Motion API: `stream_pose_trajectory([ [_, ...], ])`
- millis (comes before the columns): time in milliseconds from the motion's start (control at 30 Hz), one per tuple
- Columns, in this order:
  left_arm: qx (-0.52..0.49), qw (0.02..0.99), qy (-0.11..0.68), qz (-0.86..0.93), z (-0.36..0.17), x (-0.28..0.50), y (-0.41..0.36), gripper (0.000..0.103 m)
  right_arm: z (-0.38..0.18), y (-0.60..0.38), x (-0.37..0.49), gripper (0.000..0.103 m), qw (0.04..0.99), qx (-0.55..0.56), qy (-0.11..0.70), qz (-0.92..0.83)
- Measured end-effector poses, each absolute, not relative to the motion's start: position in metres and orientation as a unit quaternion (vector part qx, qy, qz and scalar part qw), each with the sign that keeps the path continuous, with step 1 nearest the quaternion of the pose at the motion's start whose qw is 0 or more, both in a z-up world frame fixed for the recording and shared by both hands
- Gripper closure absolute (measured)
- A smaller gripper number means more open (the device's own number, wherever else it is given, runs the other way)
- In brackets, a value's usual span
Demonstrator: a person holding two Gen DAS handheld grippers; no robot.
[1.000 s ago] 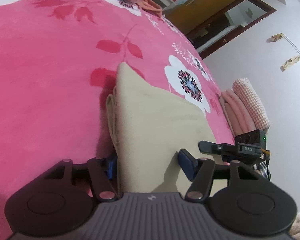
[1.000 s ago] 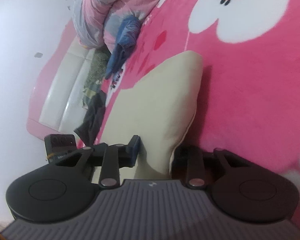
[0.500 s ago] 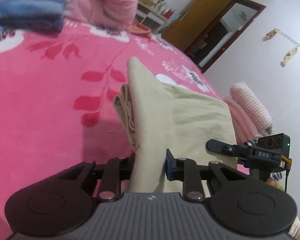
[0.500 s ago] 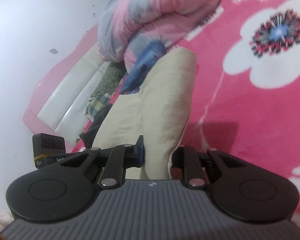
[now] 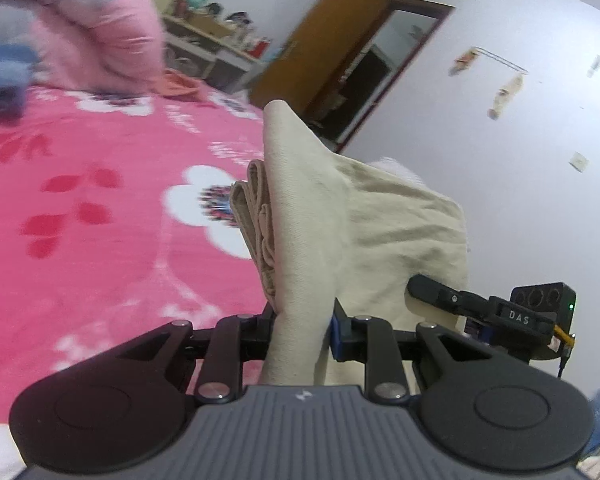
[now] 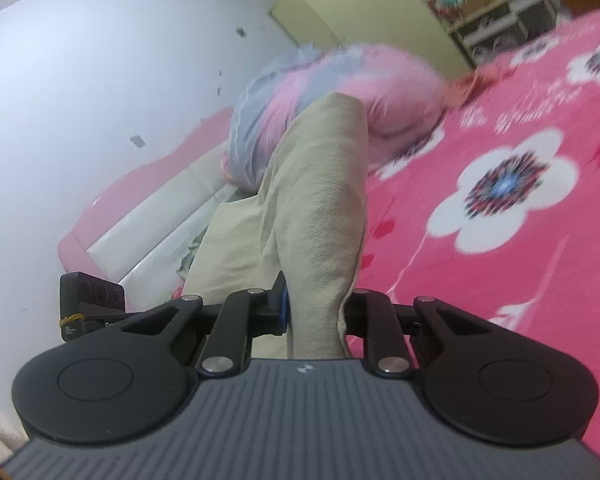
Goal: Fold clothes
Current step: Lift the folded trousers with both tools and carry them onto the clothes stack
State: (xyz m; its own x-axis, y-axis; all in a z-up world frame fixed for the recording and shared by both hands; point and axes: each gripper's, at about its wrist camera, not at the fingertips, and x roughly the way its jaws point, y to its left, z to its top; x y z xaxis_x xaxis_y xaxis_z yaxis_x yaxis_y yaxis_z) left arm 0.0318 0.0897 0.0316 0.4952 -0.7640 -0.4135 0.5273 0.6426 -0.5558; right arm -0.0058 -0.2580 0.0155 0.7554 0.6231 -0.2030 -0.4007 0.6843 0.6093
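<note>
A folded beige garment [image 5: 300, 216] is held up off the pink flowered bedspread [image 5: 100, 216]. My left gripper [image 5: 302, 320] is shut on one end of it, several folded layers showing at its left edge. My right gripper [image 6: 314, 312] is shut on the other end of the beige garment [image 6: 320, 200], which stands up between the jaws. The right gripper [image 5: 500, 314] also shows at the right of the left wrist view, and the left gripper [image 6: 88, 308] at the left of the right wrist view.
A pink and blue bundle of bedding [image 6: 340, 92] lies at the head of the bed by the white headboard [image 6: 148, 240]. A shelf with items [image 5: 216, 52] and a wooden wardrobe [image 5: 328, 40] stand beyond the bed. The bedspread [image 6: 500, 200] stretches right.
Both grippers closed on the ends of the beige garment and lifted it off the bedspread. The views tilted up toward the room.
</note>
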Motion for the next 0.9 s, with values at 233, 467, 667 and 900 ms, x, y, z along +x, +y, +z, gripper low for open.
stream_pose_trajectory([
  [233, -0.191, 0.805, 0.327, -0.457, 0.046, 0.023, -0.019, 0.079, 0.045, -0.344, -0.082, 0.087, 0.926, 0.257, 0.153, 0.230],
  [467, -0.211, 0.742, 0.349, -0.532, 0.035, 0.027, -0.158, 0.079, 0.074, -0.443, -0.150, 0.087, 0.963, 0.201, 0.125, 0.131],
  [667, -0.235, 0.698, 0.396, -0.548, 0.008, 0.048, -0.267, 0.079, 0.085, -0.539, -0.156, 0.087, 0.967, 0.179, 0.165, 0.077],
  [900, -0.265, 0.662, 0.461, -0.528, -0.017, 0.097, -0.349, 0.079, 0.076, -0.645, -0.099, 0.087, 0.942, 0.234, 0.229, 0.074],
])
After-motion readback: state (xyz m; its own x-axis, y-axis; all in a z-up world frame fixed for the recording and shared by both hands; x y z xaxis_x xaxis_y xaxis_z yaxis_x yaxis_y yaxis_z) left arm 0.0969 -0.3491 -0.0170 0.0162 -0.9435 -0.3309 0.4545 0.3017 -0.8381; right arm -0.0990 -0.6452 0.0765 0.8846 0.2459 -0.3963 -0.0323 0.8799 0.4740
